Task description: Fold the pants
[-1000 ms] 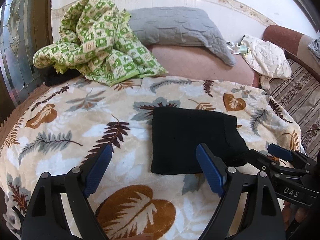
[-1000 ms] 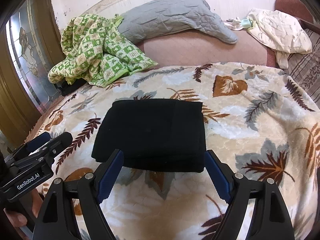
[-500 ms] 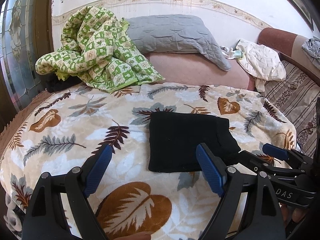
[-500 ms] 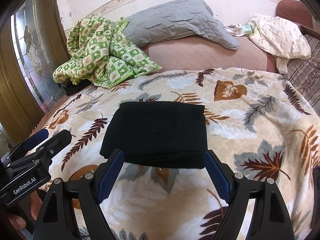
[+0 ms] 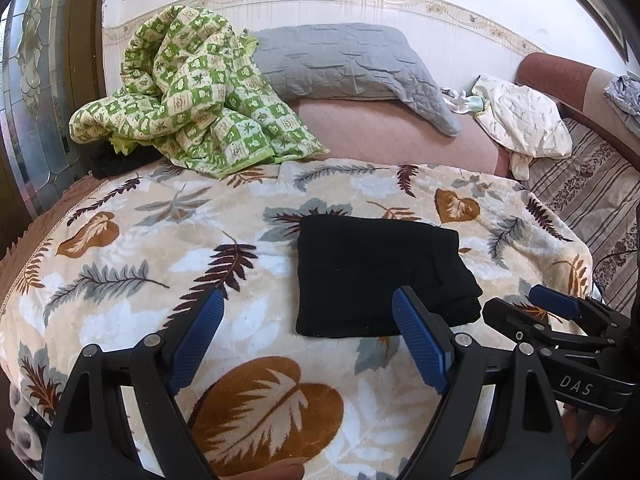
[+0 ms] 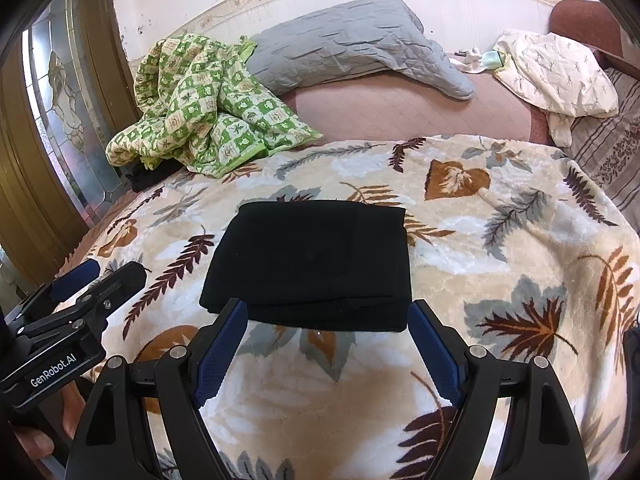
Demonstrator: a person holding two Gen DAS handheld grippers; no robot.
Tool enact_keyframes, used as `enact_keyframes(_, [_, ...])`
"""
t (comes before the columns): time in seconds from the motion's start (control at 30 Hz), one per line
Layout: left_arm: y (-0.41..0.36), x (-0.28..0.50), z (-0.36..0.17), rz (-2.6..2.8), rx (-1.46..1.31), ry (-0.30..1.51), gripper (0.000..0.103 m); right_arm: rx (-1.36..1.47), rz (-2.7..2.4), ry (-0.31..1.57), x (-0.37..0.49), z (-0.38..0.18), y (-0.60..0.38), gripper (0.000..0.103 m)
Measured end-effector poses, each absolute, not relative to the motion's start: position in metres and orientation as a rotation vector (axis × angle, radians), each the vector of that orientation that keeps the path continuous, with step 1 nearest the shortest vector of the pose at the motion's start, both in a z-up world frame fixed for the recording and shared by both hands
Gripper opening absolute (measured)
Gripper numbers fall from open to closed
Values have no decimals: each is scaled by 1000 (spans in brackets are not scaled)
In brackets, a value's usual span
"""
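Black pants point(image 6: 312, 264) are lying fully folded on the leaf-print blanket point(image 6: 500, 240), unchanged over the last second. Left gripper point(image 5: 308, 340) and right gripper point(image 6: 328, 344) are being held spread and empty; folding is judged finished.

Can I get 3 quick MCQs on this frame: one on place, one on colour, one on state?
1. Where do the pants lie?
A. On the leaf-print blanket
B. On the grey pillow
C. In a gripper

2. What colour are the pants?
A. Green
B. Black
C. Cream

3. How do the left gripper and right gripper stand?
A. Both shut on cloth
B. One open, one shut
C. Both with jaws open, holding nothing

Answers:
1 A: the folded pants rest flat on the leaf print.
2 B: the cloth is plain black.
3 C: blue pads stand wide apart, short of the pants.
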State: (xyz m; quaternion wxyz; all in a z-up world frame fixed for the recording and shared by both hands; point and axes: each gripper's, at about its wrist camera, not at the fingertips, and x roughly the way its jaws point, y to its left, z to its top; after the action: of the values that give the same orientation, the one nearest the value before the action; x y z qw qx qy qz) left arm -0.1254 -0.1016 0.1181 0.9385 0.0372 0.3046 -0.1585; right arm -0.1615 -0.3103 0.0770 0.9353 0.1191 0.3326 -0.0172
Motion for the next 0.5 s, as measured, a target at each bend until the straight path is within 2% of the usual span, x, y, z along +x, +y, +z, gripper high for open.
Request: enact_keyframes(0.5, [-103, -119, 112, -315, 74, 628, 87, 261, -38, 694, -157, 67, -312, 83])
